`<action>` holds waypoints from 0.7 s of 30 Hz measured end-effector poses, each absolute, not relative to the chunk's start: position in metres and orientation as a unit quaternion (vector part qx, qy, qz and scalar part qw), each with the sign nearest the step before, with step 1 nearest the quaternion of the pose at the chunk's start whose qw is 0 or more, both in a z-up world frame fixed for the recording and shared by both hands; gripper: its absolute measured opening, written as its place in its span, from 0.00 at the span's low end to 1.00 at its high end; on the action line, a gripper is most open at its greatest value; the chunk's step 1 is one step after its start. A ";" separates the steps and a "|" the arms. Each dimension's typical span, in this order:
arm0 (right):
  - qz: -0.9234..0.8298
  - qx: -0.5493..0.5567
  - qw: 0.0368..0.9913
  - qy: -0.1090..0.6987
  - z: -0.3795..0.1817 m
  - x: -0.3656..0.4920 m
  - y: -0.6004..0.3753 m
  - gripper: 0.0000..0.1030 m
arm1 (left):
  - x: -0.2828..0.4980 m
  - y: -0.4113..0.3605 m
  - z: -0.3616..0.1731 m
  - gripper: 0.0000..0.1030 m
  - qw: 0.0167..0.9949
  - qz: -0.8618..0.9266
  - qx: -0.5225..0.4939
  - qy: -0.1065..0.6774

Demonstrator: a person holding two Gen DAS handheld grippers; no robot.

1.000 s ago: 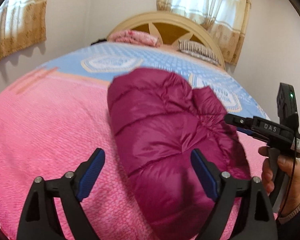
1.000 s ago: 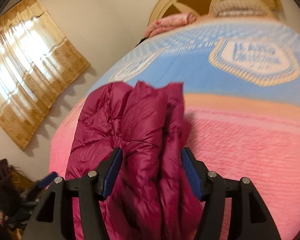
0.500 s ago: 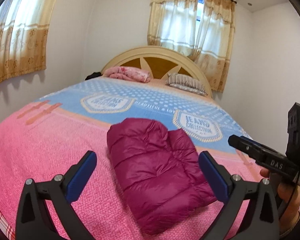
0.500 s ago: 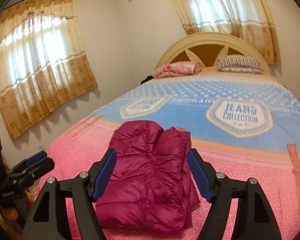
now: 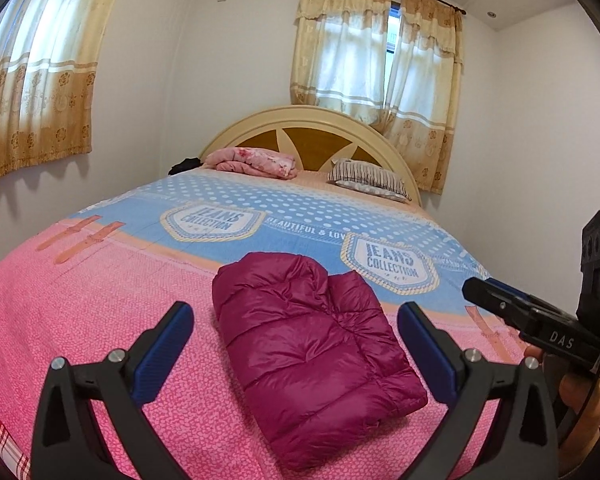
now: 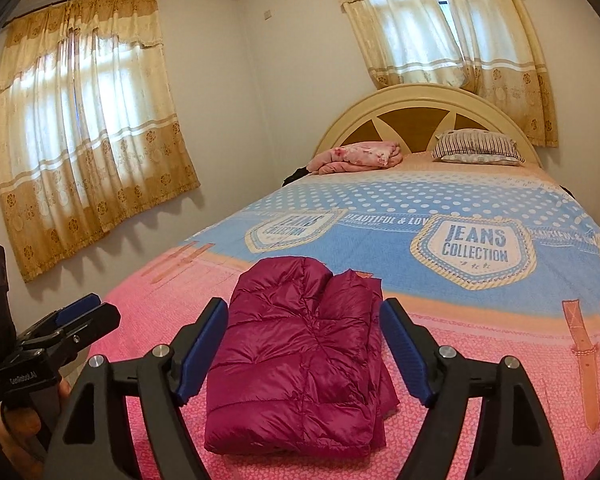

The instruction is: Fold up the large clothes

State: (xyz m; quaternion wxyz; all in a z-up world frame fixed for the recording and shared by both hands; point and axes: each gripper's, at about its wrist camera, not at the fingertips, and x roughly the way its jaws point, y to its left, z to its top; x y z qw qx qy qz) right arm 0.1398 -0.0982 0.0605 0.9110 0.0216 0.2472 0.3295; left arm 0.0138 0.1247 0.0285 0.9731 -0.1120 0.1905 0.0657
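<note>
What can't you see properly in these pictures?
- Puffy jacket: its underside, sleeves and zip are hidden by its own folds, in both views.
- Dark thing beside the pink blanket: too small to name, left view.
- Person: only one hand shows, cut off by the right edge.

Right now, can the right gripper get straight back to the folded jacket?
Probably yes. The right gripper hangs above the bed with its jaws open and nothing between them, and they have just been opening. The folded jacket lies flat on the pink bedspread directly ahead with nothing in between.
</note>
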 end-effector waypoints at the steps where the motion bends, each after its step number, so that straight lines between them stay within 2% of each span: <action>1: 0.330 0.022 0.911 0.247 0.060 0.140 -0.098 0.76 | 0.014 0.125 0.029 1.00 0.973 0.066 -0.112 0.190; 21: 0.336 0.021 0.909 0.247 0.061 0.133 -0.101 0.77 | 0.010 0.121 0.031 1.00 0.974 0.075 -0.107 0.185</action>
